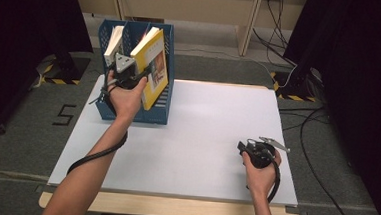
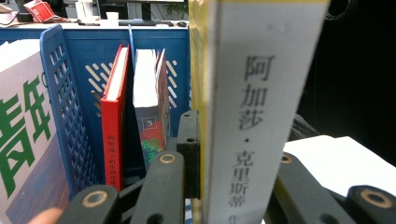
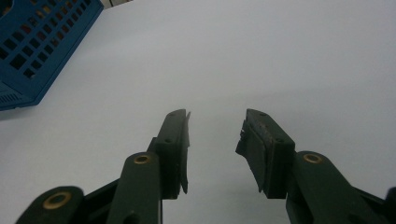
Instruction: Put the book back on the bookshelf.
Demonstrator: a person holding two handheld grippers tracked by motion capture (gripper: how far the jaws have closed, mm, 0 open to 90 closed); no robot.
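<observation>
A yellow-covered book point(image 1: 153, 67) with a white spine point(image 2: 254, 116) printed in dark characters is clamped in my left gripper point(image 1: 130, 76), jaws shut on its spine. I hold it upright and tilted over the rightmost slot of the blue file rack point(image 1: 133, 109). Through the left gripper view, a red book point(image 2: 112, 126) and a white-paged book point(image 2: 149, 107) stand in the slot beside it. My right gripper point(image 3: 215, 149) rests low near the table's front right point(image 1: 258, 151), jaws open, nothing between them.
The white table top point(image 1: 202, 133) stretches wide between the rack and my right hand. A corner of the blue rack point(image 3: 32, 51) lies upper left in the right gripper view. A pale book point(image 1: 114, 42) leans in the rack's left slot. Cables point(image 1: 281, 68) trail across the floor behind.
</observation>
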